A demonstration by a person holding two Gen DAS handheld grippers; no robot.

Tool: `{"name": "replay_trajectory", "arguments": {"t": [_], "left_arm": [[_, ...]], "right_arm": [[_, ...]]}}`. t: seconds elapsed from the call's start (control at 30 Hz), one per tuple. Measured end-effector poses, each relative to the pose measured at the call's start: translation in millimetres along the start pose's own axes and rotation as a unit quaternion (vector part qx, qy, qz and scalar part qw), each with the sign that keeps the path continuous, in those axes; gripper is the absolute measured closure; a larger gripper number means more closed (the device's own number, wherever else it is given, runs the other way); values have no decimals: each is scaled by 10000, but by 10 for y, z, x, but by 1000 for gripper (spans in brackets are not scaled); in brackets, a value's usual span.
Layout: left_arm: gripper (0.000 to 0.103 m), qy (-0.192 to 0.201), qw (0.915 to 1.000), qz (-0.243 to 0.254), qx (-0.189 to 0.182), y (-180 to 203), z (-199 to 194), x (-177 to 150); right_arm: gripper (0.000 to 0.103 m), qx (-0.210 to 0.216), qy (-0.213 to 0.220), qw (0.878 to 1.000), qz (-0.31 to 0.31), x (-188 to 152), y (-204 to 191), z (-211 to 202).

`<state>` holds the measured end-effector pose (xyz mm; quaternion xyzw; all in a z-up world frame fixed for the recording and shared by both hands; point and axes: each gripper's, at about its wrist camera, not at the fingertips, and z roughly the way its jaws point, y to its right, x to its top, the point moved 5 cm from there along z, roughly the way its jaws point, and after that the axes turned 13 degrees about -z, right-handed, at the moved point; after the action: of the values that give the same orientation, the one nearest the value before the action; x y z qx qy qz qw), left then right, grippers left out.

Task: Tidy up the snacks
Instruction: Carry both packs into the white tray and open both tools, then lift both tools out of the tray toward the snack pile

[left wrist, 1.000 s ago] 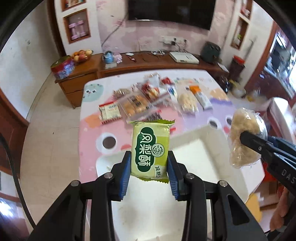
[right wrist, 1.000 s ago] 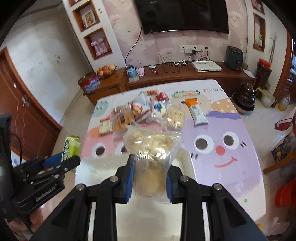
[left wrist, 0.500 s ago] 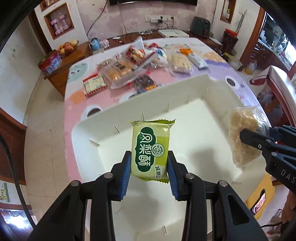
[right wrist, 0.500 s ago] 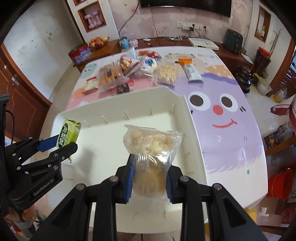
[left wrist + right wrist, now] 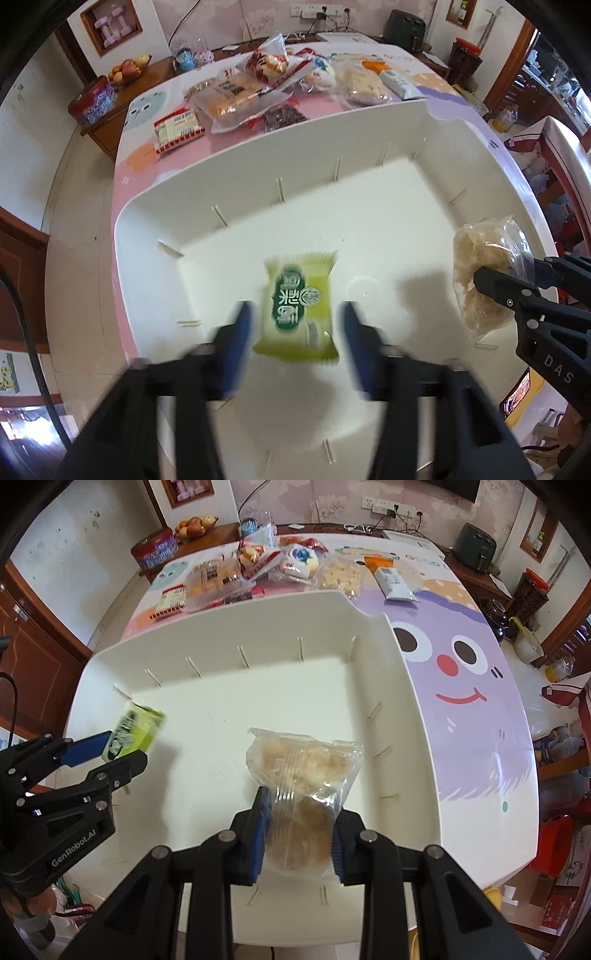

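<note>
Across the table [image 5: 480,686], with its cartoon face print at 3 o'clock in the right wrist view, sits a big white bin [image 5: 417,716] with slotted inner walls; its far wall runs from 10 to 1 o'clock in that view, and its floor fills the middle of both views; beyond the far wall, at 12 o'clock, a heap of snack bags [image 5: 258,92] lies on the tabletop, with a small red-and-white packet [image 5: 177,129] at 11 o'clock of the heap and an orange-and-white bar [image 5: 388,578] toward 1 o'clock; behind the table a wooden sideboard holds a red tin [image 5: 155,552] and a fruit bowl [image 5: 194,526]; over the bin's floor, the right gripper [image 5: 299,834] is clamped on a clear bag of pale biscuits [image 5: 303,775], blue pads pressing its lower half, the bag upright above the bin's right half; in the left wrist view that same bag [image 5: 484,273] shows at 3 o'clock, near the bin's right wall; the left gripper [image 5: 295,347] is blurred, its blue pads spread apart and clear of a green packet [image 5: 299,310], which sits loose between them over the bin's floor; whether the packet is touching the floor or in the air I cannot tell; in the right wrist view it [image 5: 136,731] shows at 9 o'clock, tilted, beside the left gripper's tips.
</note>
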<state>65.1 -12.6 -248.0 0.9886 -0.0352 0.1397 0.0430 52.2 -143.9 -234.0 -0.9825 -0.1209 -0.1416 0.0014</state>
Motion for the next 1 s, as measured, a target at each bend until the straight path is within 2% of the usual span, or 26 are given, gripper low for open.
{"name": "replay_trajectory", "arguments": {"t": [0.03, 0.07, 0.27, 0.47, 0.8, 1.0], "left_arm": [[17, 34, 10000, -89, -14, -22, -11, 7], [11, 69, 9998, -165, -29, -48, -24, 19], [10, 43, 9980, -592, -226, -166, -41, 37], [11, 135, 9955, -779, -520, -182, -73, 31], [11, 170, 9973, -609, -370, -101, -134, 5], [11, 191, 9972, -604, -404, -93, -185, -14]], "right_arm": [[72, -15, -42, 10000, 6, -2, 3, 14], [69, -8, -84, 10000, 11, -6, 2, 30], [57, -67, -28, 10000, 24, 6, -5, 2], [56, -88, 93, 9999, -22, 31, -28, -62], [56, -67, 120, 9999, 66, -3, -3, -106], [56, -65, 147, 9998, 82, -3, -3, -141]]}}
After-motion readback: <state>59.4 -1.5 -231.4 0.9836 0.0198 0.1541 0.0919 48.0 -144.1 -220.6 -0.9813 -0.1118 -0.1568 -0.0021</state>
